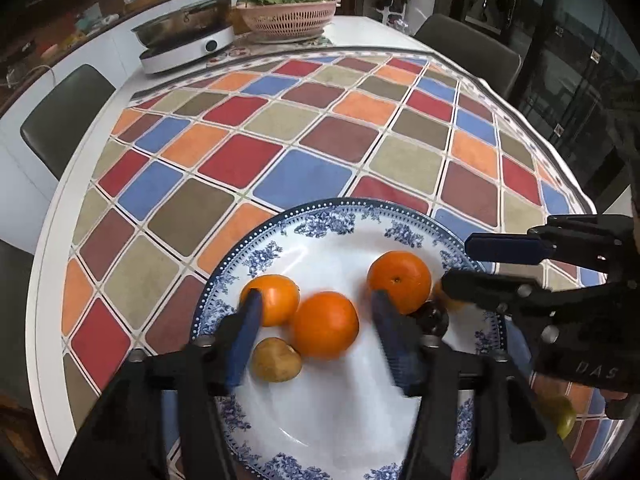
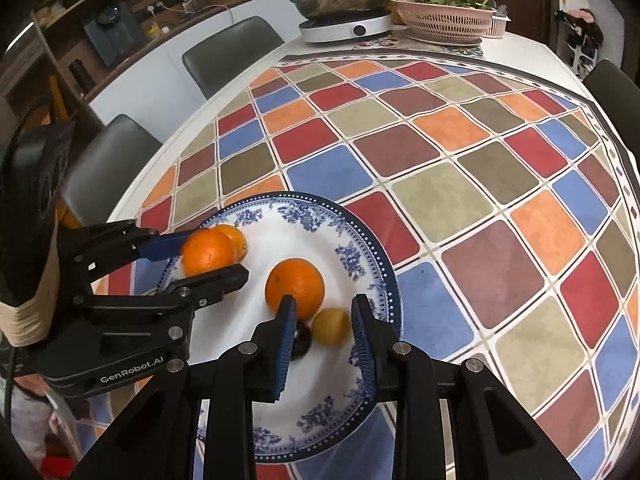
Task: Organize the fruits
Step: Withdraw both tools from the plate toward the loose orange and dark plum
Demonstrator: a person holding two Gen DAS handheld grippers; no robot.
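Note:
A blue-and-white plate [image 1: 320,420] [image 2: 360,248] holds three oranges [image 1: 325,325] [image 1: 399,281] [image 1: 272,298], a small brown fruit [image 1: 276,360], a yellow fruit [image 2: 331,327] and a dark round fruit [image 2: 301,342]. My left gripper [image 1: 316,308] is open above the plate, its fingers either side of the blurred middle orange, apart from it. My right gripper [image 2: 324,310] is open low over the plate, its fingers around the yellow fruit with gaps on both sides. It also shows in the left wrist view [image 1: 456,262], open at the plate's right rim.
The plate stands on a chequered tablecloth [image 1: 280,152]. At the table's far end are an electric hot pot [image 1: 188,36] and a pink basket of greens [image 1: 286,14]. Dark chairs [image 1: 66,116] stand around the table. A greenish fruit [image 1: 564,420] lies right of the plate.

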